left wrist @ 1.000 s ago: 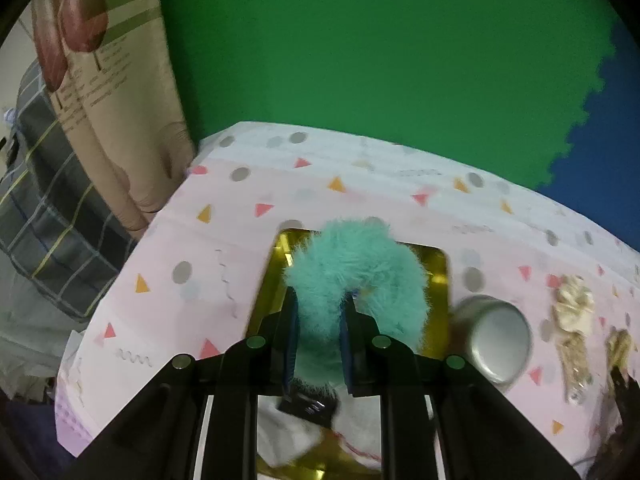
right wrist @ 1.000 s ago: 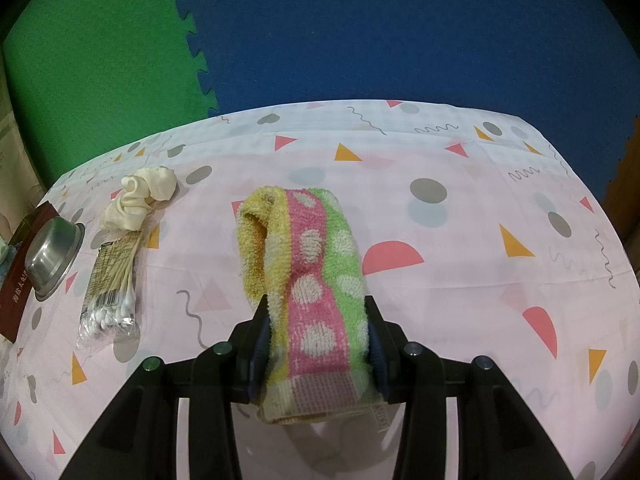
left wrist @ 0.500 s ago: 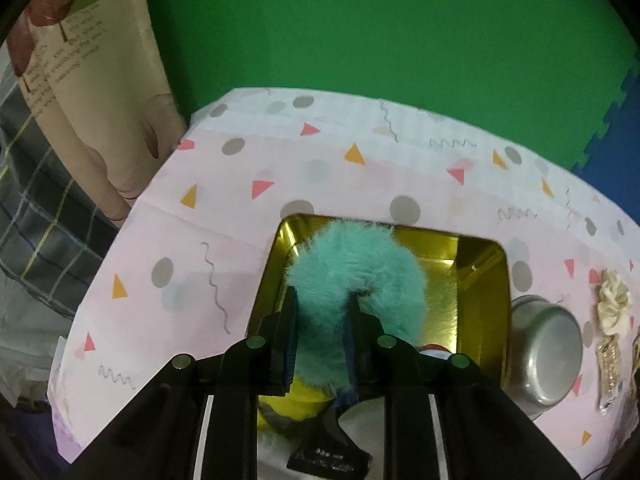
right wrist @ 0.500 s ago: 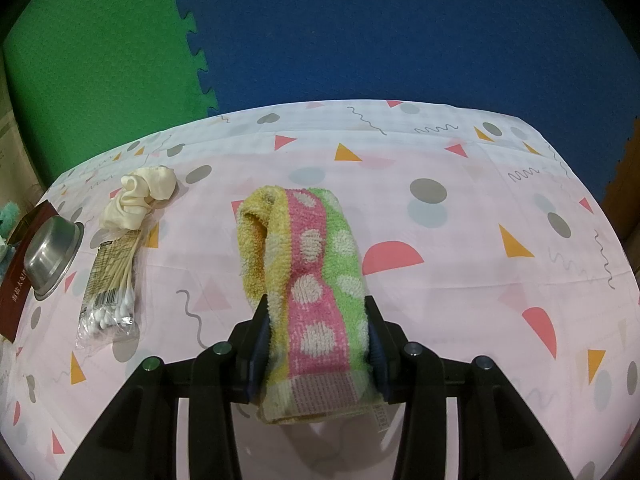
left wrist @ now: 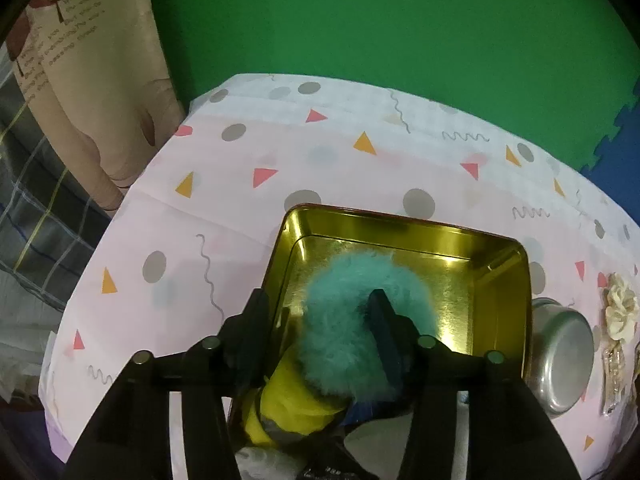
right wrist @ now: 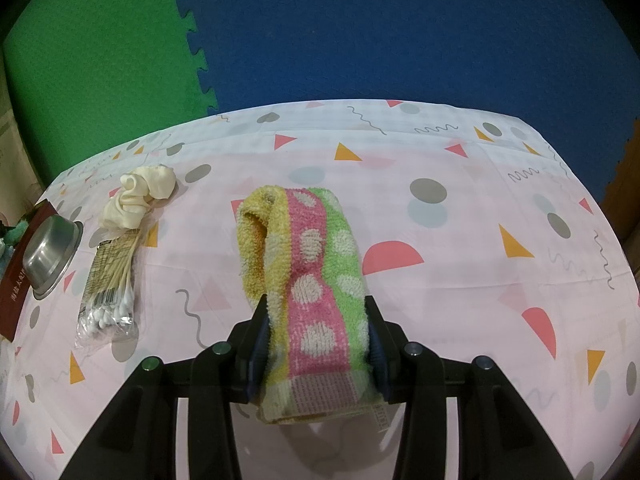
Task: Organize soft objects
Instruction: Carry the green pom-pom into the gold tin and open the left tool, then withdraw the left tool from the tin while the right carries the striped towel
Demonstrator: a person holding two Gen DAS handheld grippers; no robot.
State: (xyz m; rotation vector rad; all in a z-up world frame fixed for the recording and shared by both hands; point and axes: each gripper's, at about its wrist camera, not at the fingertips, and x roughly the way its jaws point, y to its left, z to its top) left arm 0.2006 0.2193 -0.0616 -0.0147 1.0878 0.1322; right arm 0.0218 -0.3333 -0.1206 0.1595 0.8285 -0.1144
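A fluffy teal scrunchie (left wrist: 340, 344) lies in the gold tin (left wrist: 400, 220), on top of a yellow soft item (left wrist: 292, 404). My left gripper (left wrist: 318, 320) hangs over the tin's left side with its jaws opening. The scrunchie sits between them; the left pad stands clear of it and the right finger pokes through its loop. In the right wrist view, a rolled towel (right wrist: 312, 256) striped yellow, pink and green with white dots lies on the tablecloth. My right gripper (right wrist: 316, 320) is shut on its near end, a pad on each side.
An upturned steel bowl (left wrist: 564, 364) stands right of the tin. Beyond it lie a cream scrunchie (right wrist: 140, 196) and a bag of cotton swabs (right wrist: 108, 292). Green and blue foam mats cover the floor behind the table. A patterned cloth hangs past the table's left edge.
My left gripper has sunk into the tin with the teal scrunchie, and its jaws have spread and let it go. The right gripper and towel have not moved.
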